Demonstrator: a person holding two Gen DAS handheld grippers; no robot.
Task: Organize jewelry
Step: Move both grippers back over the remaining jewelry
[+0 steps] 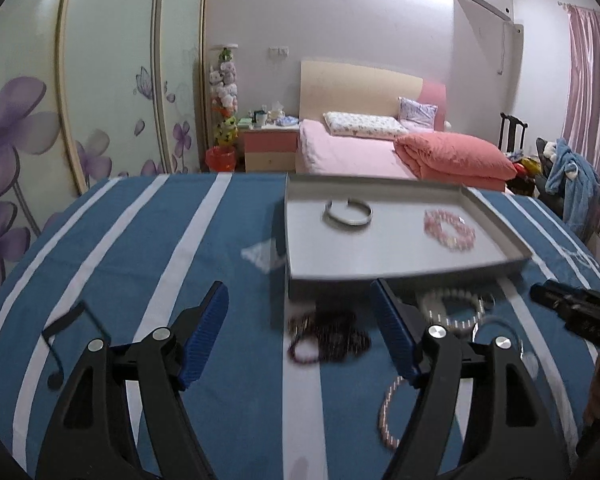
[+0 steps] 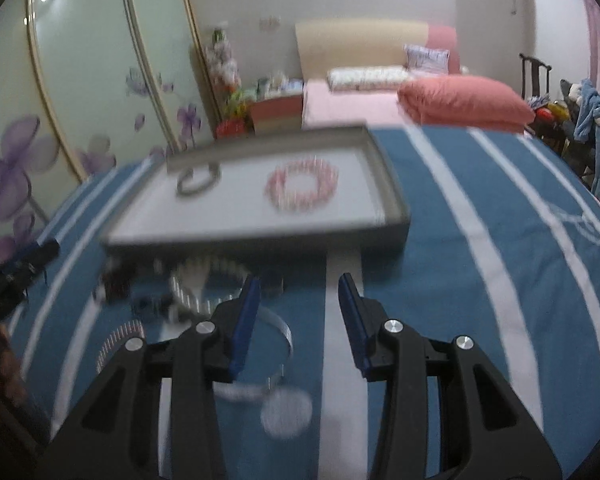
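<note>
A grey tray (image 1: pixel 296 216) (image 2: pixel 396 196) lies on the blue striped cloth and holds a silver bangle (image 1: pixel 348 213) (image 2: pixel 198 182) and a pink bead bracelet (image 1: pixel 449 229) (image 2: pixel 301 188). In front of the tray lie loose pieces: dark bead bracelets (image 1: pixel 328 340) (image 2: pixel 118 278), a white pearl bracelet (image 1: pixel 454 308) (image 2: pixel 204 284), a pink-white bracelet (image 1: pixel 388 412) (image 2: pixel 116 340) and a thin silver bangle with a round tag (image 2: pixel 276 356). My left gripper (image 1: pixel 298 304) hangs open above the dark beads, empty. My right gripper (image 2: pixel 298 284) is open and empty, right of the pearl bracelet.
The cloth (image 1: pixel 140 240) has white stripes and a music-note print (image 1: pixel 66 340). A small clear plastic bag (image 1: pixel 262 256) lies left of the tray. Beyond the table stand a pink bed (image 1: pixel 380 148), a nightstand (image 1: pixel 268 148) and floral wardrobe doors (image 1: pixel 60 100).
</note>
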